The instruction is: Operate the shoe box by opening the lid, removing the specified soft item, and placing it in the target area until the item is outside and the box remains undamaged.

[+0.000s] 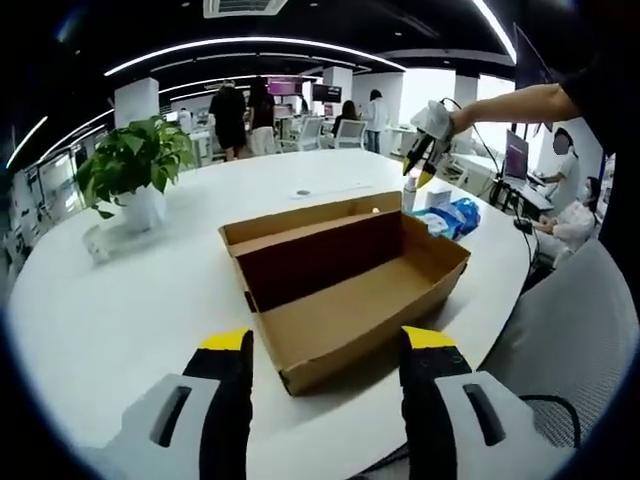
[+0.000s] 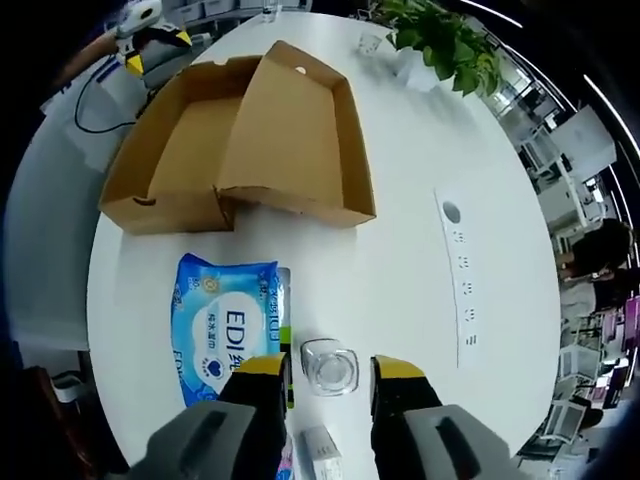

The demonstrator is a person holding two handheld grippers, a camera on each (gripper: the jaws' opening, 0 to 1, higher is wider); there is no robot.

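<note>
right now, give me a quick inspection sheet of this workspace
Surface: white round table, mostly bare.
Job's things: shoe box open and empty, lid flipped back; blue wipes pack lies outside, beside it.
Clutter: clear glass jar, potted plant, power strip.
Grippers: left gripper open, near the box; right gripper open, over the jar.
Cables: black cable off the table edge.
Surroundings: open office, people standing behind.
</note>
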